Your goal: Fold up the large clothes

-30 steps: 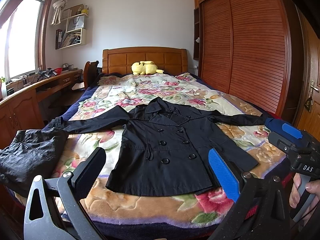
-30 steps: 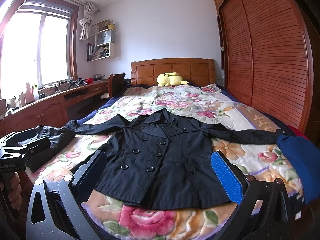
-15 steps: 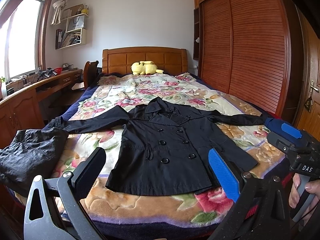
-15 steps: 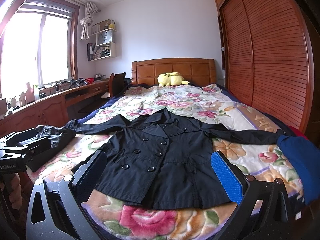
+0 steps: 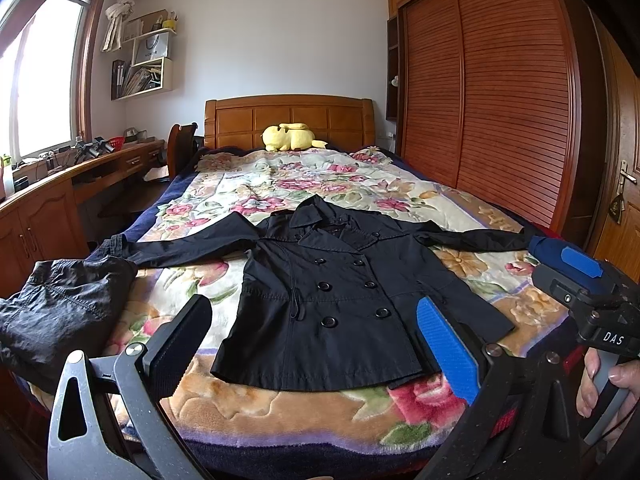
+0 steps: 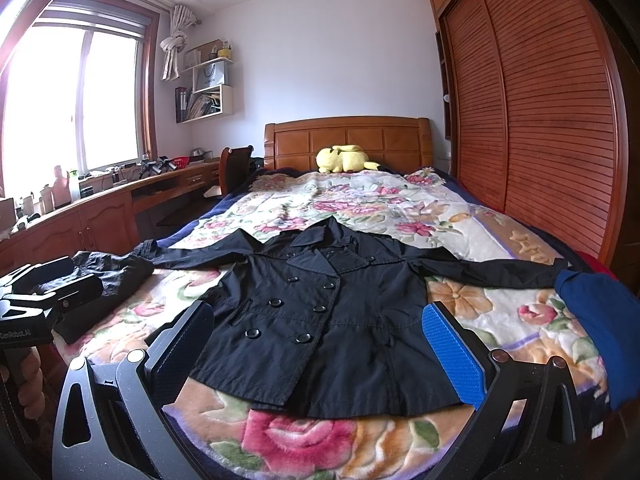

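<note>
A black double-breasted coat lies flat, buttoned side up, sleeves spread, on my bed's floral blanket. My left gripper and right gripper hover short of its hem, both with jaws wide apart, empty. A crumpled dark garment sits at the bed's left edge.

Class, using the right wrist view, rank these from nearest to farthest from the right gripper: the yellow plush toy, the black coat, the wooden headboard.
1. The black coat, spread flat just ahead of the right gripper.
2. The yellow plush toy, at the bed's far end.
3. The wooden headboard, right behind the toy.
</note>
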